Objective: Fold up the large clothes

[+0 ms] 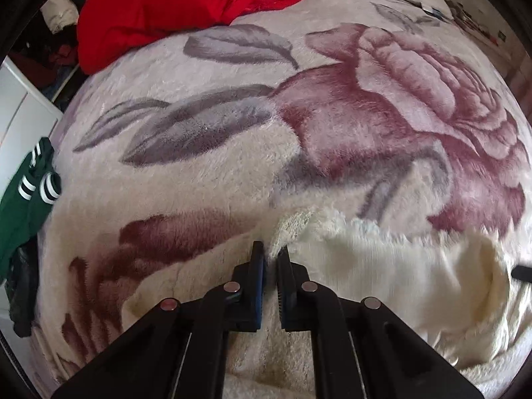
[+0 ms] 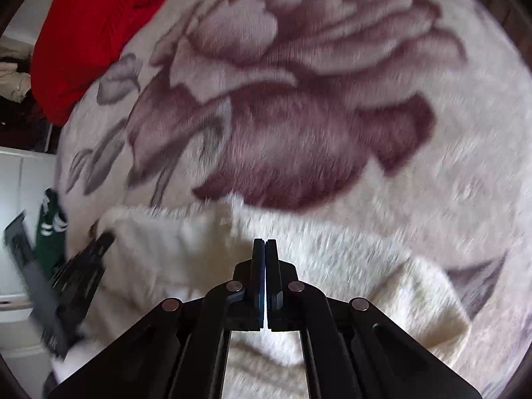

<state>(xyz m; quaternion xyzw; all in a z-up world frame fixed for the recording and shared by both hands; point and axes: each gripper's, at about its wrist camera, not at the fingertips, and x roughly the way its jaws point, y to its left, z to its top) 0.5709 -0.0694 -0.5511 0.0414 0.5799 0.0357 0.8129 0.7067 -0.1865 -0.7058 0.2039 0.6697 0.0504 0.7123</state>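
A cream fluffy garment (image 1: 382, 266) lies on the rose-print blanket (image 1: 232, 106) in front of both grippers; it also shows in the right wrist view (image 2: 173, 249). My left gripper (image 1: 271, 252) has its jaws closed on a fold of the cream garment, with a tuft of fleece between the pads. My right gripper (image 2: 265, 246) has its jaws pressed together above the garment, and nothing shows between them. The left gripper (image 2: 79, 272) also shows at the left of the right wrist view, blurred by motion.
A red garment (image 1: 173, 10) is heaped at the far left of the bed, also in the right wrist view (image 2: 89, 33). A green piece with white stripes (image 1: 26, 196) hangs off the bed's left edge beside white furniture (image 1: 20, 113).
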